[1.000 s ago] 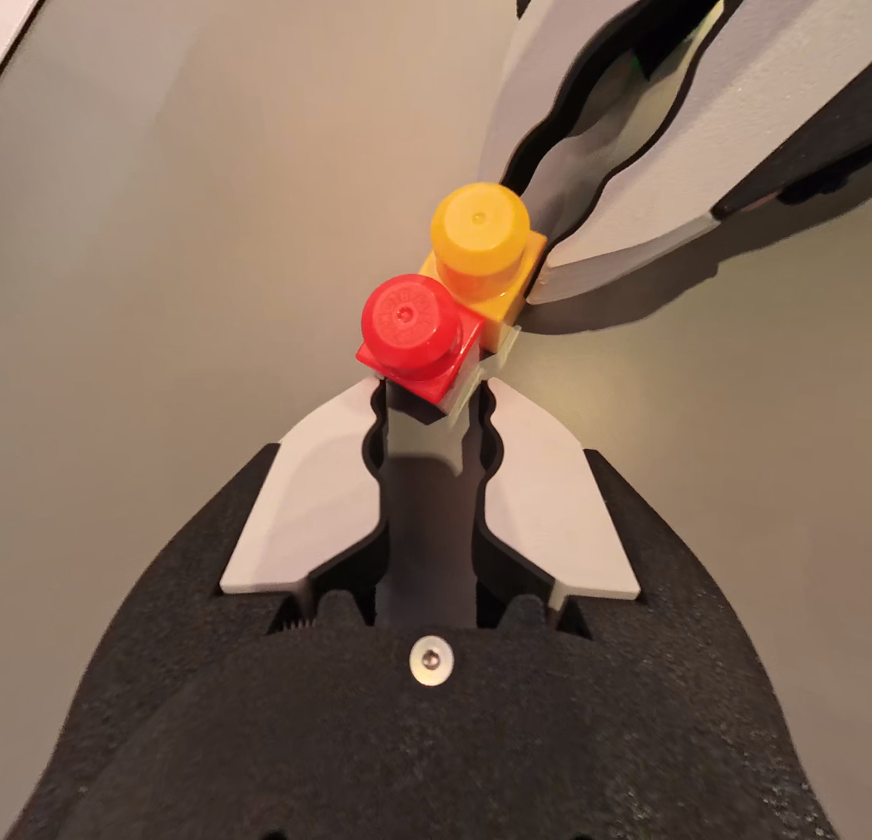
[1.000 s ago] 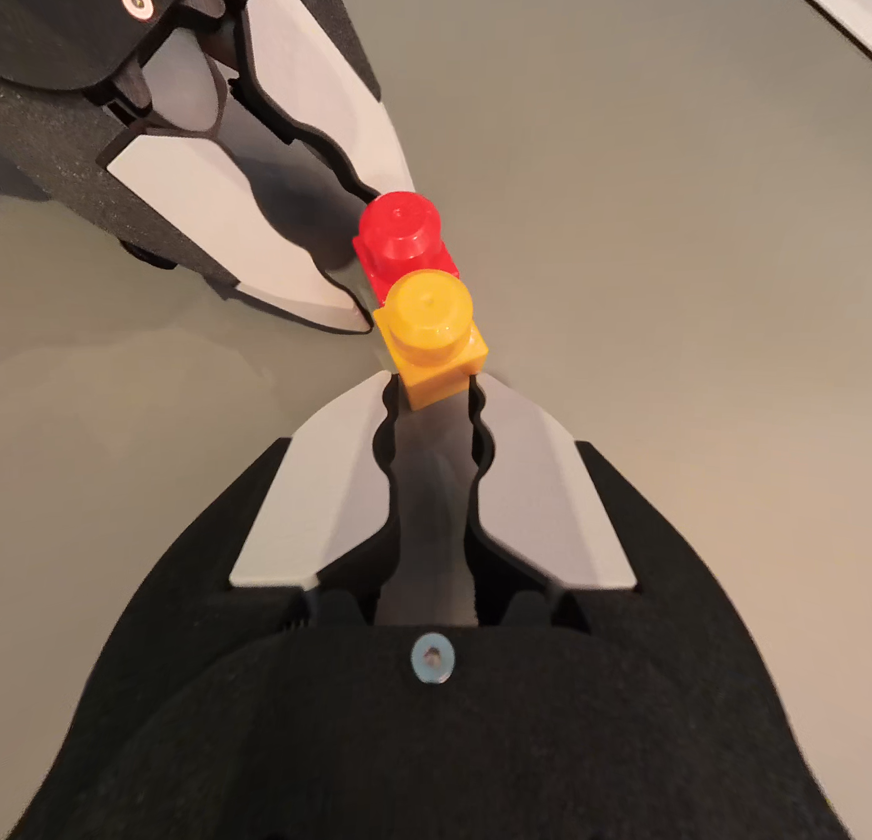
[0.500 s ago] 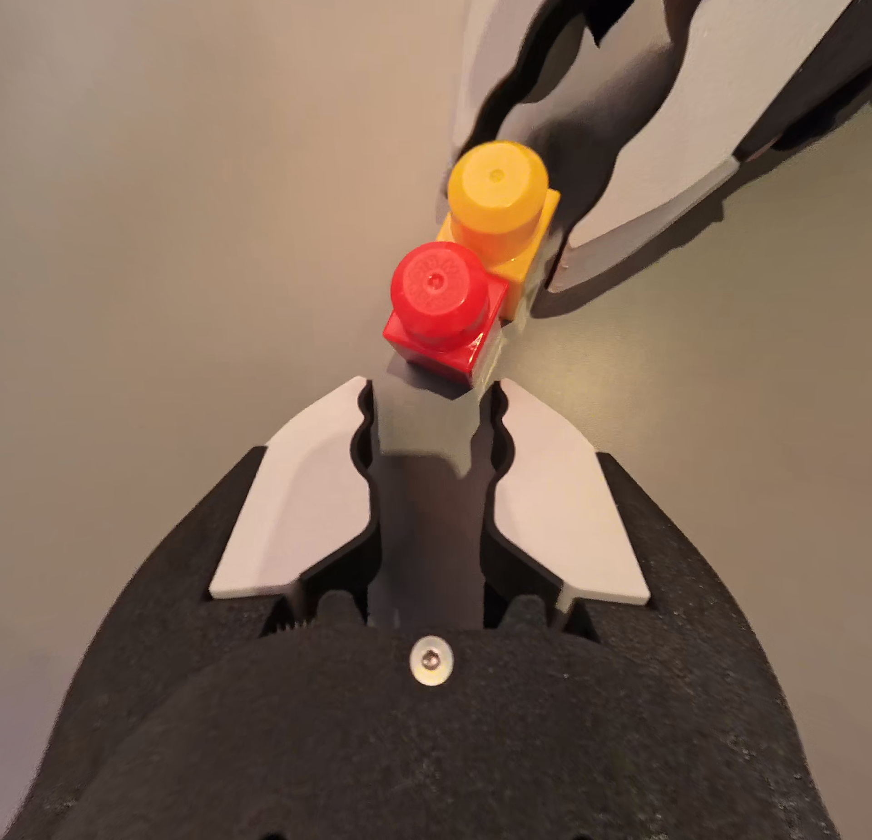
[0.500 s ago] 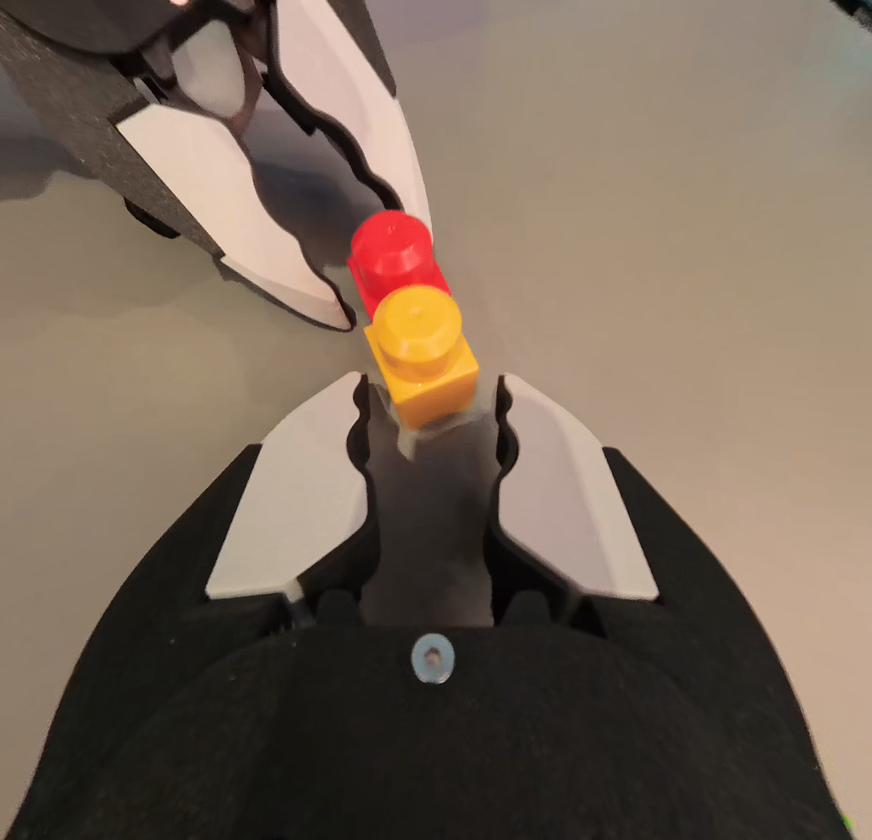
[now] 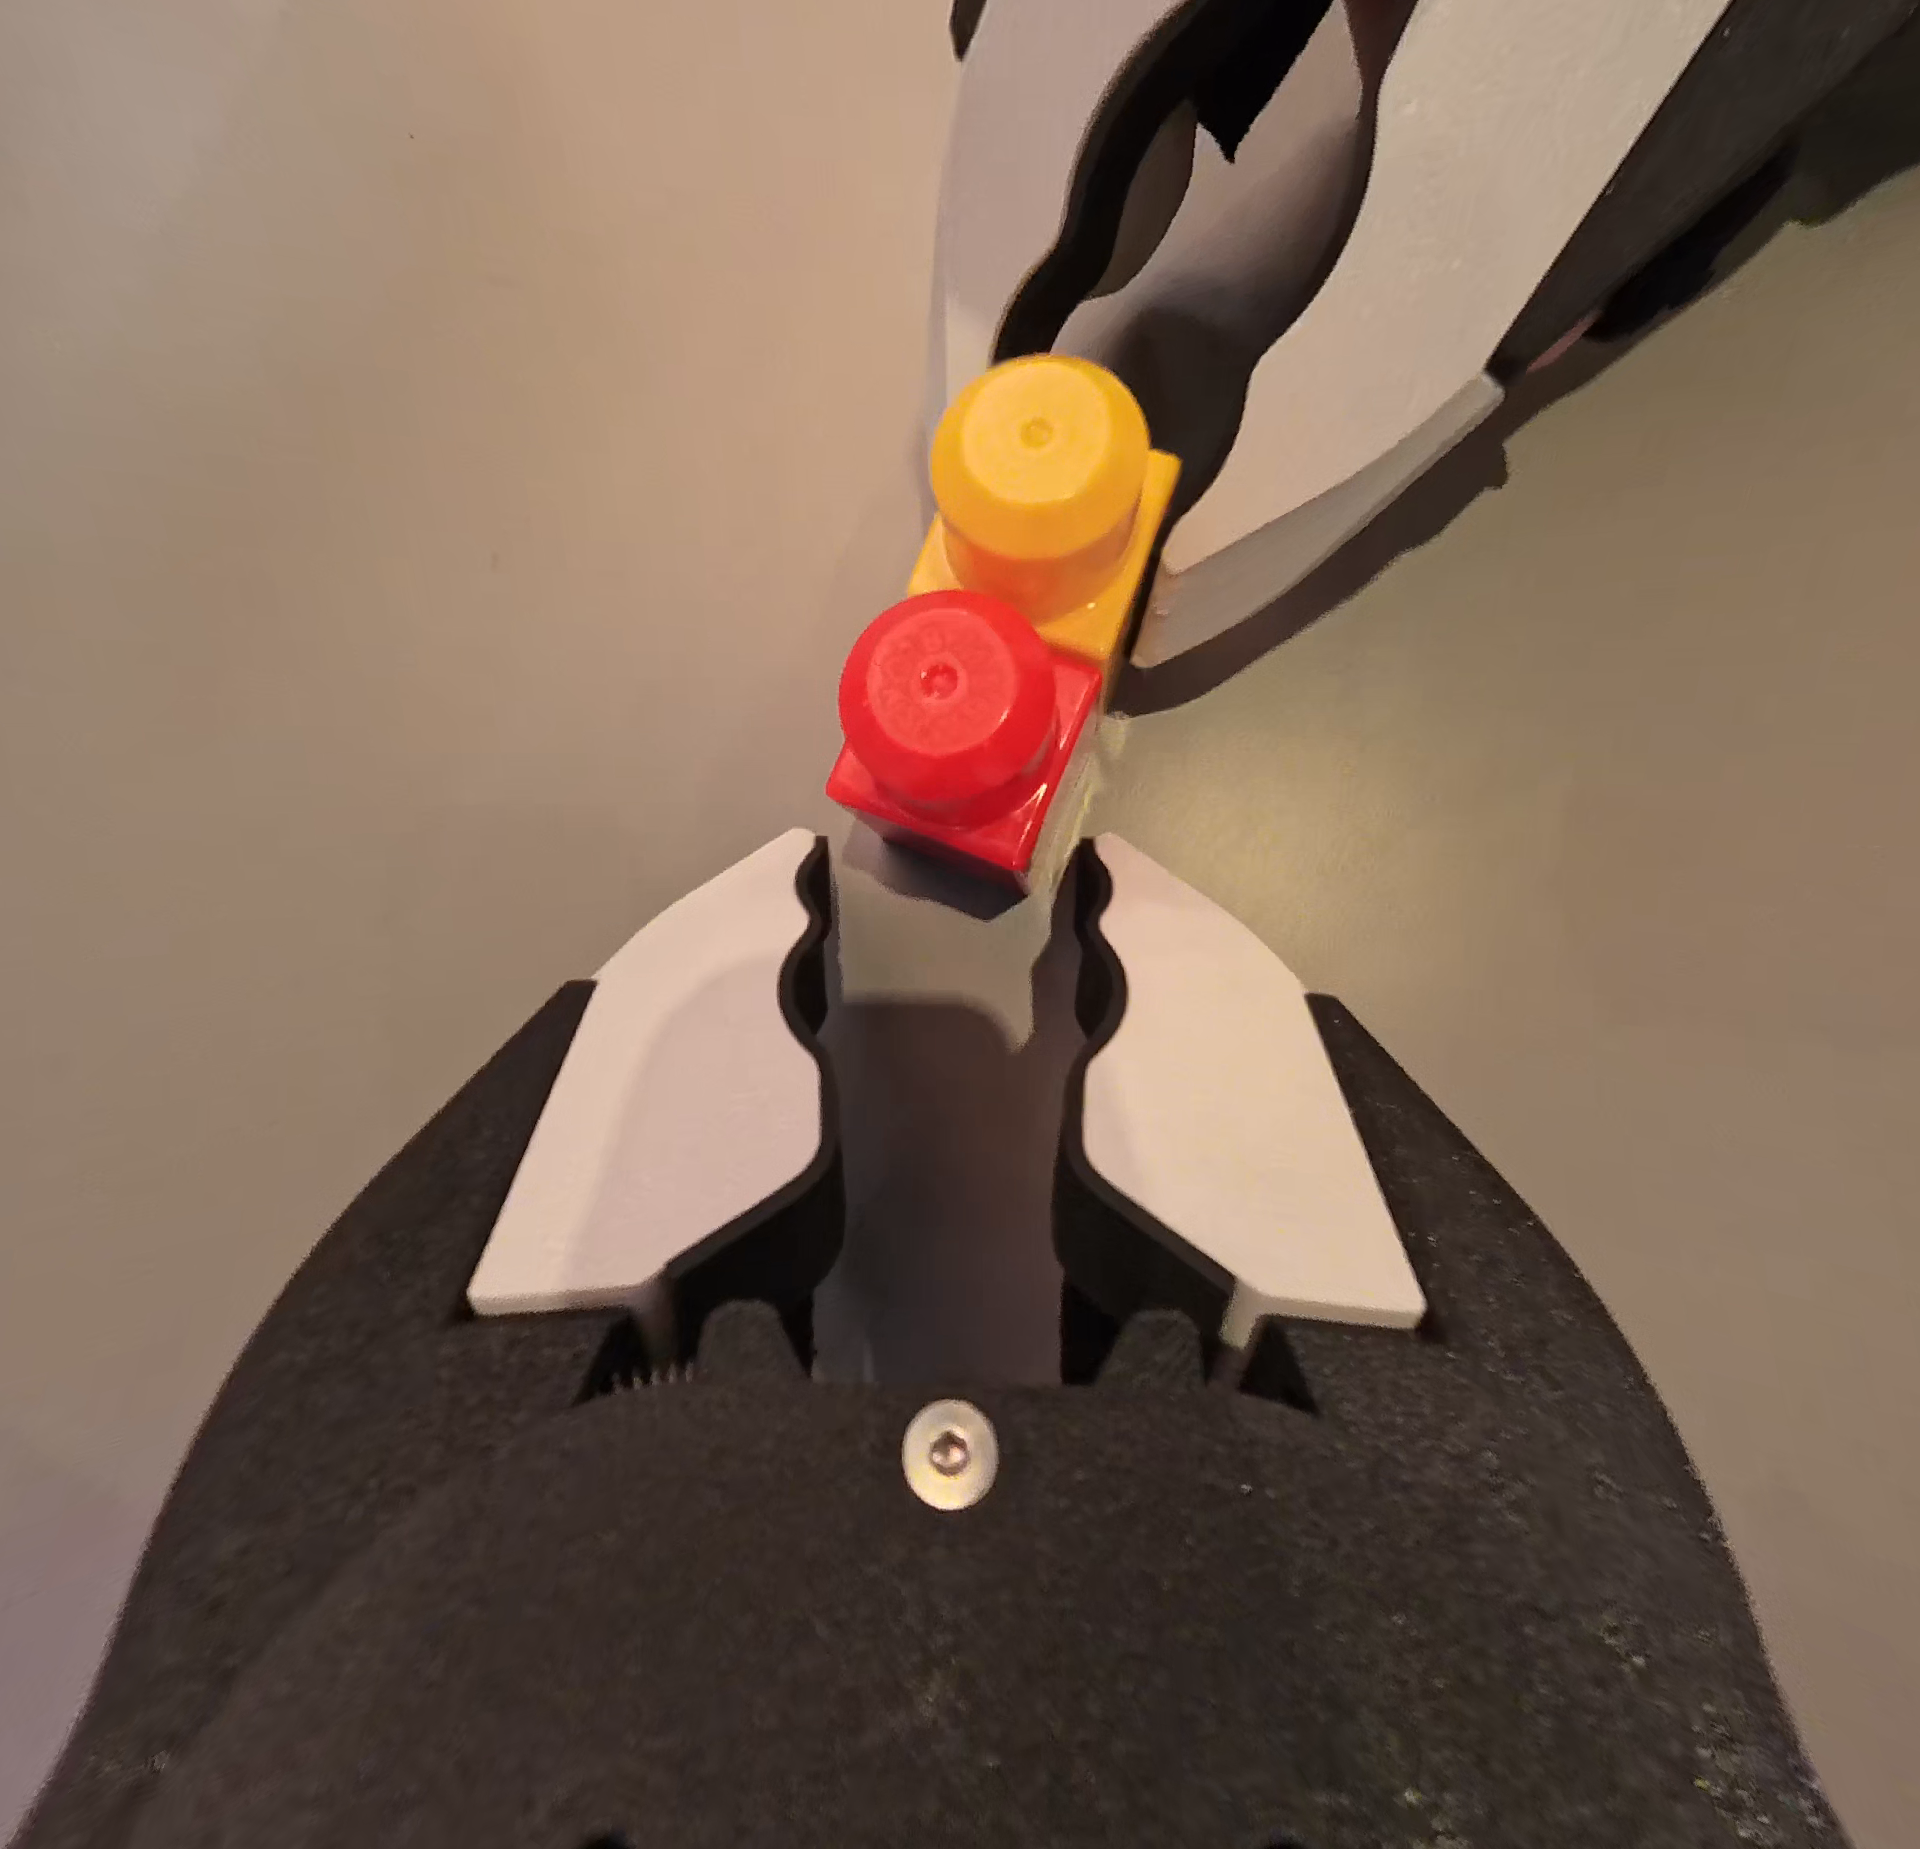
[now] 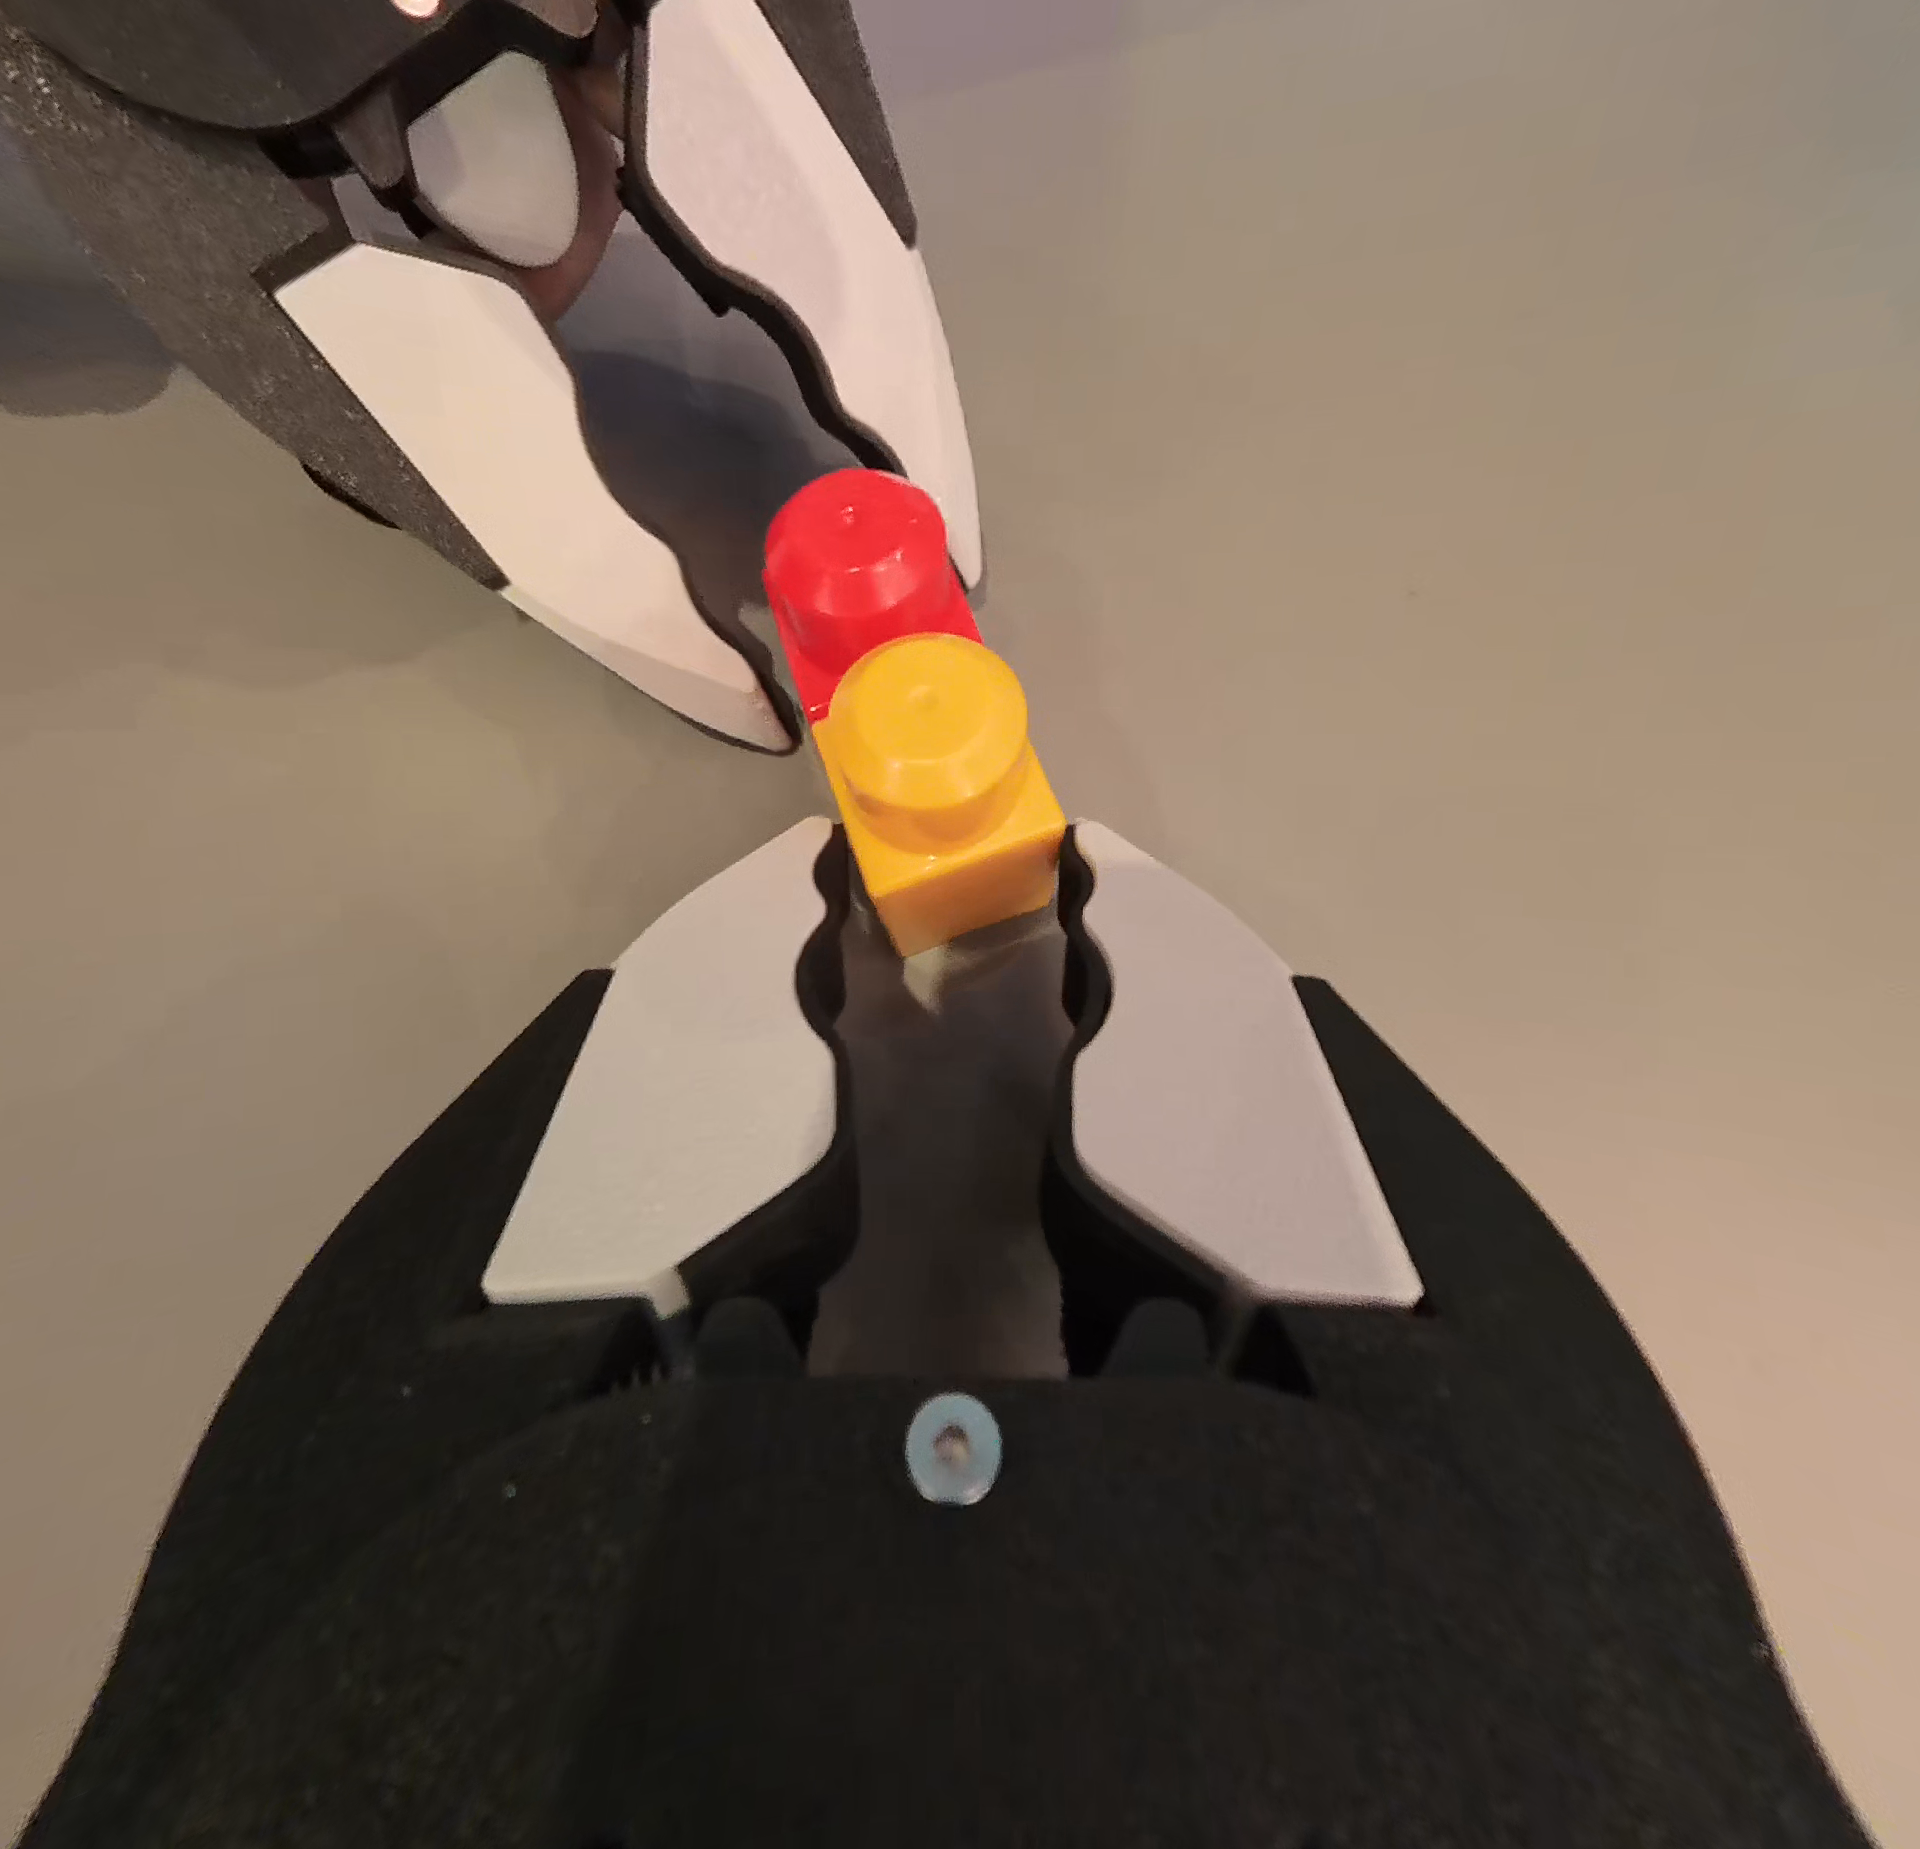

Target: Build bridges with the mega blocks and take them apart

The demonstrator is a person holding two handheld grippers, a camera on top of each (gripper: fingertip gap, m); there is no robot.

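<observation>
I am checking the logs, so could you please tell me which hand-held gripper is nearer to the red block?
Left. The left hand-held gripper has its fingertips on either side of the red block; the right hand-held gripper sits beyond the adjoining yellow block.

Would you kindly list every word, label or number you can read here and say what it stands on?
Red block: raised lettering rings the top of its stud, too small and blurred to read.
Yellow block: no writing visible.
Table: no writing visible.
</observation>
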